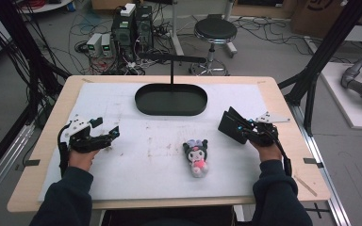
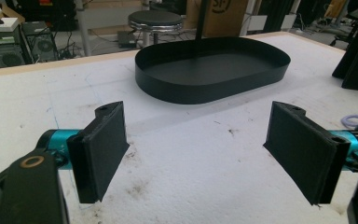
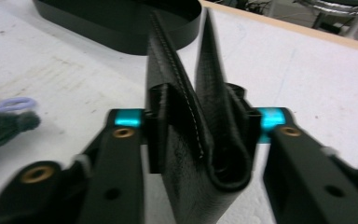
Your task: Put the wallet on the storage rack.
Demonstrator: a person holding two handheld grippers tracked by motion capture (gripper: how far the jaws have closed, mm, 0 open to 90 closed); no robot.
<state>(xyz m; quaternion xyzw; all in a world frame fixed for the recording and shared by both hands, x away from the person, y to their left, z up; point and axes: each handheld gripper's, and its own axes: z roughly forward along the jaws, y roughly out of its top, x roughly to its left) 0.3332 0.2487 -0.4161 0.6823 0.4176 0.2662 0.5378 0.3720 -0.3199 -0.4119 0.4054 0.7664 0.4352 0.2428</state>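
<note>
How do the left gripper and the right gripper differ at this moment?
The left gripper has its jaws wide apart with nothing between them; the right gripper is shut on a folded black leather wallet. In the high view the left gripper sits near the table's left edge, the right gripper near the right edge, beside the black oval tray. Both are hand-held, with black jaws and teal fittings.

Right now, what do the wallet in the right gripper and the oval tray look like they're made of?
The wallet, clamped in the right gripper, looks like black leather or imitation leather: grained surface, pale stitching along one edge. The oval tray looks like thin sheet metal, painted matte black, though hard plastic is possible: a thin, even wall, faint sheen.
</note>
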